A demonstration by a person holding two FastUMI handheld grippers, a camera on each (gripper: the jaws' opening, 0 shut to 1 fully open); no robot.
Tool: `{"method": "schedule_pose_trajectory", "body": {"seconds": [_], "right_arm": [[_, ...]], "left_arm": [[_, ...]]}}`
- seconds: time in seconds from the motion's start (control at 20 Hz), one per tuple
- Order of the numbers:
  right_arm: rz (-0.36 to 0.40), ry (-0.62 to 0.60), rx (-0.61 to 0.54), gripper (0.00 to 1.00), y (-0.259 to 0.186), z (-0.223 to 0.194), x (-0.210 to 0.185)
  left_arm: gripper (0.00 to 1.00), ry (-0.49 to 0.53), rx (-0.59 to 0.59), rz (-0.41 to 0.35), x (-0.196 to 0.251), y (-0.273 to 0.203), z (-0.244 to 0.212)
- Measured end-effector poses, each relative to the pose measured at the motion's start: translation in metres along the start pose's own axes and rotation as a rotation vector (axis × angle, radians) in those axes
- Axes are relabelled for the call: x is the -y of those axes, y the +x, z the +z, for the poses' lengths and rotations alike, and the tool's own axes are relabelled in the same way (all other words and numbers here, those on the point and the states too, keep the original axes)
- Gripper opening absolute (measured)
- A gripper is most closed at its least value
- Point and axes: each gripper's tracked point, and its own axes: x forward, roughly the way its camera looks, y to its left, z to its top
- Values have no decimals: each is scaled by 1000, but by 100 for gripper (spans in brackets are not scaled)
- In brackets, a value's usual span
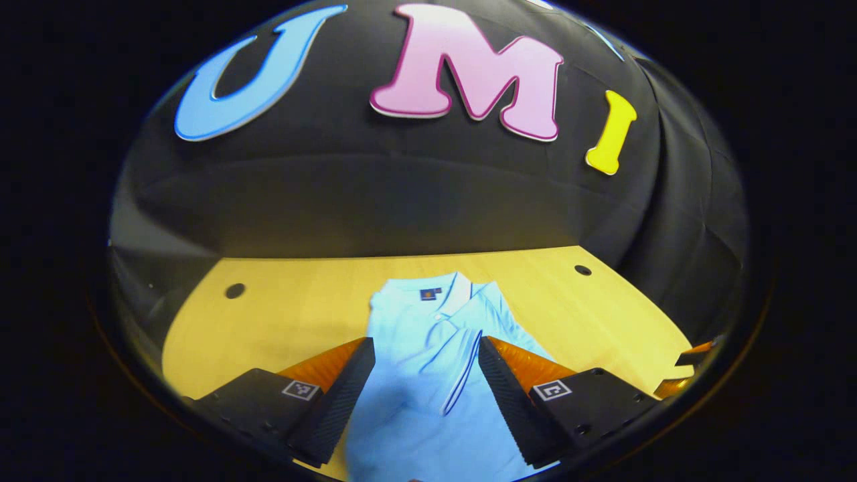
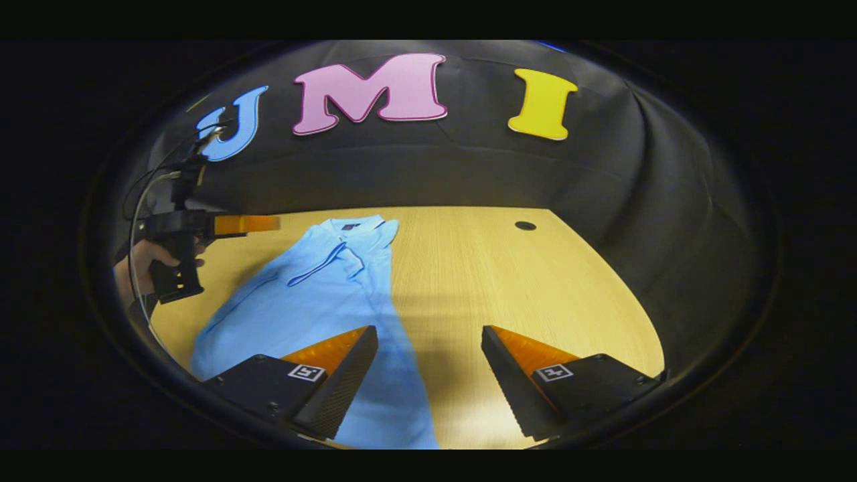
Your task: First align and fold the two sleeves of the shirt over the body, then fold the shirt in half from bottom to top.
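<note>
One shirt (image 1: 428, 375), two gripper units spread wide, one table (image 2: 509, 281)

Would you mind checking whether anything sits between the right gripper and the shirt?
Nothing visible does. The right gripper is open just above the shirt, whose near edge runs between its fingers on the bare wooden table.

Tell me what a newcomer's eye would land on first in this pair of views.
The light blue polo shirt stands out first, lying collar-away on the pale wooden table, its sleeves apparently already folded in. Next come the open jaws of each gripper low in its own view: the left gripper over the shirt, the right gripper at the shirt's edge. In the right gripper view, a hand holds the left gripper off to the left.
</note>
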Motion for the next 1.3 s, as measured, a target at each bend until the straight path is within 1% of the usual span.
{"method": "schedule_pose_trajectory", "body": {"seconds": [0.1, 0.25, 0.3, 0.4, 0.45, 0.5, 0.65, 0.7, 0.75, 0.8, 0.85, 0.95, 1.0, 1.1, 1.15, 1.2, 1.3], "right_arm": [[6, 20, -24, 98, -24, -16, -7], [8, 3, -62, 97, -51, -40, -16], [12, 2, -76, 97, -58, -50, -21], [14, 12, -96, 98, -67, -67, -27], [11, 15, -102, 94, -68, -76, -29], [6, 15, -112, 97, -67, -86, -31], [-6, -14, -131, 98, -57, -111, -36], [-25, -33, -137, 98, -53, -120, -33], [-47, -50, -150, 94, -49, -129, -30], [-64, -49, -160, 98, -46, -136, -27], [-75, -29, -152, 95, -44, -137, -25], [-92, -10, -158, 100, -39, -143, -22], [-86, -13, -173, 98, -36, -150, -25], [-62, -27, -203, 98, -36, -160, -31], [-74, -14, -192, 98, -34, -155, -29], [-72, 3, -210, 96, -33, -158, -28], [-74, 29, -218, 98, -31, -158, -29]], "left_arm": [[99, 14, -4, 24, -12, -54, -16], [98, -3, -46, 48, -23, -129, -60], [98, -8, -59, 54, -23, -146, -73], [98, -9, -107, 64, -25, -176, -114], [98, -5, -136, 75, -26, -187, -136], [98, -1, -165, 79, -26, -197, -157], [98, -6, -264, 96, -25, -210, -220], [98, -7, -288, 101, -25, -209, -235], [98, -6, -303, 106, -25, -211, -244], [98, -11, -314, 104, -24, -212, -250], [98, -19, -324, 101, -25, -210, -257], [98, -34, -342, 106, -27, -204, -265], [98, -42, -352, 108, -27, -201, -267], [98, -47, -374, 118, -26, -197, -273], [98, -33, -365, 117, -24, -195, -271], [100, -26, -373, 110, -22, -195, -273], [100, -9, -372, 91, -21, -195, -272]]}}
